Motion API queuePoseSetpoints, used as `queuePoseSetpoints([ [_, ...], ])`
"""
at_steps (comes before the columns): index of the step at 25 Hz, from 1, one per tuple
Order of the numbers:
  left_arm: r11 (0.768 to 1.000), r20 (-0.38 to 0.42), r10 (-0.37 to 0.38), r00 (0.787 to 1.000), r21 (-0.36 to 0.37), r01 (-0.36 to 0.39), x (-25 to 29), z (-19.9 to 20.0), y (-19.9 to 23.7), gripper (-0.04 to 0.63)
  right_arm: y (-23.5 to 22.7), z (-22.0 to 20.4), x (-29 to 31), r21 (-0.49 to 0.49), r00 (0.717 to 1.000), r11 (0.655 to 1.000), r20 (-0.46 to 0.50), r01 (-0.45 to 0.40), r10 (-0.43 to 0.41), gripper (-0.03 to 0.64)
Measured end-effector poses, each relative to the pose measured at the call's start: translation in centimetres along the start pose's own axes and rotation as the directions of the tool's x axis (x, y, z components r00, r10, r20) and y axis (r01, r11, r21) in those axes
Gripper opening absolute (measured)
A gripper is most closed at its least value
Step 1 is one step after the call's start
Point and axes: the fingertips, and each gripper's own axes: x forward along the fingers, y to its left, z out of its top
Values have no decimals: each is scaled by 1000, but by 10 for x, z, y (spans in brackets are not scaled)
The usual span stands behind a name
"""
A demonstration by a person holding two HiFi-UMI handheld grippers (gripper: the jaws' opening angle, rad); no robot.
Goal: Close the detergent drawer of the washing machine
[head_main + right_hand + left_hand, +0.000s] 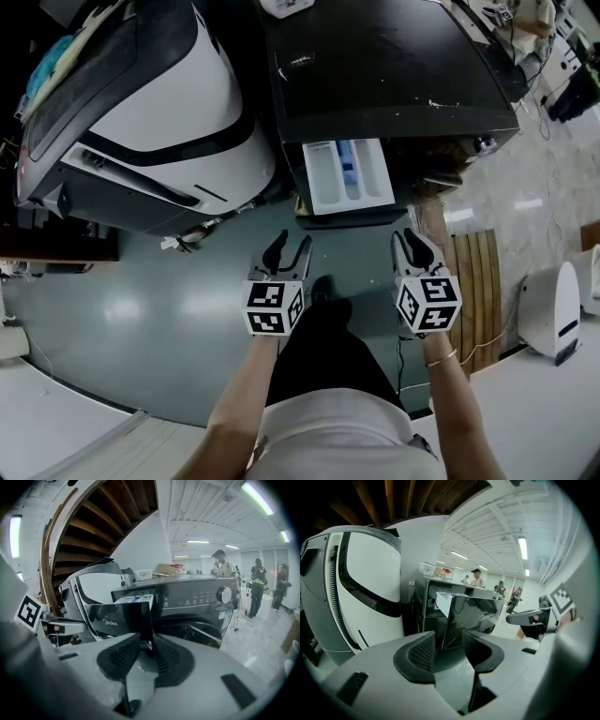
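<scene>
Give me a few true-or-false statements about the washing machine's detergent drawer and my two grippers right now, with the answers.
1. The white plastic detergent drawer stands pulled out of the black washing machine. True.
2. The left gripper is clamped on the drawer's front. False: its jaws stand apart with nothing between them, short of the drawer.
3. A blue compartment shows inside the drawer. True.
4. The right gripper is pressing against the drawer. False: it hangs clear of the drawer and touches nothing.
</scene>
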Motion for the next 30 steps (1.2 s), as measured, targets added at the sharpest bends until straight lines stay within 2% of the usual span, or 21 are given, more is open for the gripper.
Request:
queuePoseSetpoints([
  [23,997,-15,-71,997,3,71,25,7,-8,132,-1,7,27,-68,999,997,-21,25,-27,71],
  [30,998,-4,-64,998,-9,64,32,13,-4,130,-3,14,34,-58,999,998,-8,34,-35,71],
])
